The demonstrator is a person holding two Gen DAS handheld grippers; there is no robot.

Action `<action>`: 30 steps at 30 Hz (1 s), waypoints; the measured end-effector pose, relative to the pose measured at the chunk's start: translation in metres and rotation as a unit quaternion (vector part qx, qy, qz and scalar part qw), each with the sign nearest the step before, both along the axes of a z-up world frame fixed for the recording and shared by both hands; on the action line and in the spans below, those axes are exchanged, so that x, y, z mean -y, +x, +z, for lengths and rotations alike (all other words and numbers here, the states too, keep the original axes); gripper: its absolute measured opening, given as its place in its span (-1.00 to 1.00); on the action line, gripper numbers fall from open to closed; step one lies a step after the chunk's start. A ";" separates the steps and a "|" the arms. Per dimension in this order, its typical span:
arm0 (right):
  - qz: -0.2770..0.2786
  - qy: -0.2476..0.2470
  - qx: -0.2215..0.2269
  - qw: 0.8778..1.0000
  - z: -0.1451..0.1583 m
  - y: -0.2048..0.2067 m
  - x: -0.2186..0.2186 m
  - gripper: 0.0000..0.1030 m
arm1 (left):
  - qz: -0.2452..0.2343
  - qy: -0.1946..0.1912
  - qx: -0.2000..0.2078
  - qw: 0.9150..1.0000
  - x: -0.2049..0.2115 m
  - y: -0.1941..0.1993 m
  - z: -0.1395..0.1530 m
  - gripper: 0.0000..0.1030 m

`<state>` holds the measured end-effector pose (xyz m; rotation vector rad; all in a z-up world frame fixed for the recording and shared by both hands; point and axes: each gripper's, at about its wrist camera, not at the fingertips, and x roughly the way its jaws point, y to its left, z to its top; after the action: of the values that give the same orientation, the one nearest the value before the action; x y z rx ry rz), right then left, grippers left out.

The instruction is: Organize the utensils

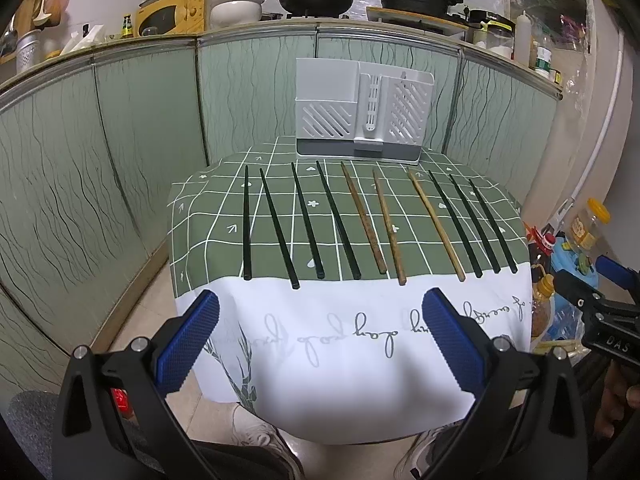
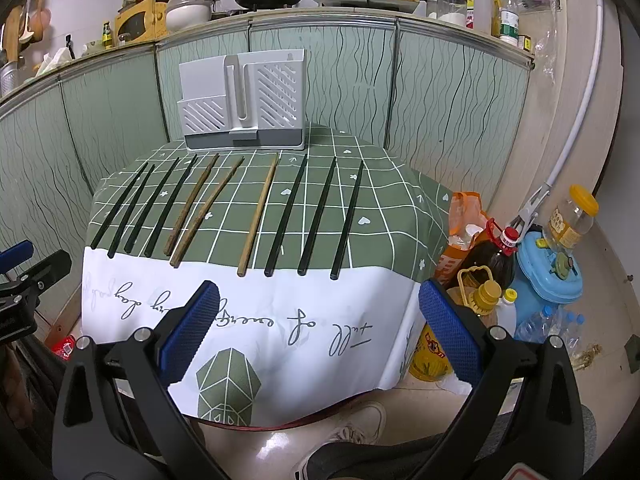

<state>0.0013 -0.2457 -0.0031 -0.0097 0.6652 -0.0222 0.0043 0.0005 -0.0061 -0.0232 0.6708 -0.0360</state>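
Note:
Several chopsticks lie side by side on a small table with a green checked cloth (image 1: pixel 280 208): black ones (image 1: pixel 246 224) at left and right and three wooden ones (image 1: pixel 365 220) in the middle. They also show in the right wrist view, black (image 2: pixel 316 216) and wooden (image 2: pixel 258 216). A white slotted utensil holder (image 1: pixel 362 112) stands at the table's far edge, also in the right wrist view (image 2: pixel 244 102). My left gripper (image 1: pixel 320 316) is open and empty in front of the table's near edge. My right gripper (image 2: pixel 318 312) is open and empty, also short of the near edge.
Oil bottles (image 2: pixel 494 256), a blue container (image 2: pixel 548 276) and a jar (image 2: pixel 572 216) stand on the floor right of the table. Green cabinet fronts (image 1: pixel 140 140) curve behind and to the left. The counter above holds pans and a yellow microwave (image 1: pixel 170 12).

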 end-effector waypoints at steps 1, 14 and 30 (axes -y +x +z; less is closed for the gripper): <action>0.000 0.000 0.000 1.000 0.000 0.000 0.000 0.86 | 0.000 0.000 0.000 1.000 0.000 0.000 0.000 0.91; -0.004 0.000 -0.007 1.000 -0.004 0.001 0.001 0.86 | -0.007 0.004 0.003 1.000 0.002 -0.001 0.000 0.91; -0.018 0.011 0.000 1.000 -0.012 0.009 0.002 0.86 | 0.000 0.057 0.033 0.998 -0.001 0.006 -0.006 0.91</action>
<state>0.0103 -0.2479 -0.0147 0.0232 0.6664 -0.0496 0.0101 0.0011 -0.0120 0.0874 0.6069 0.0005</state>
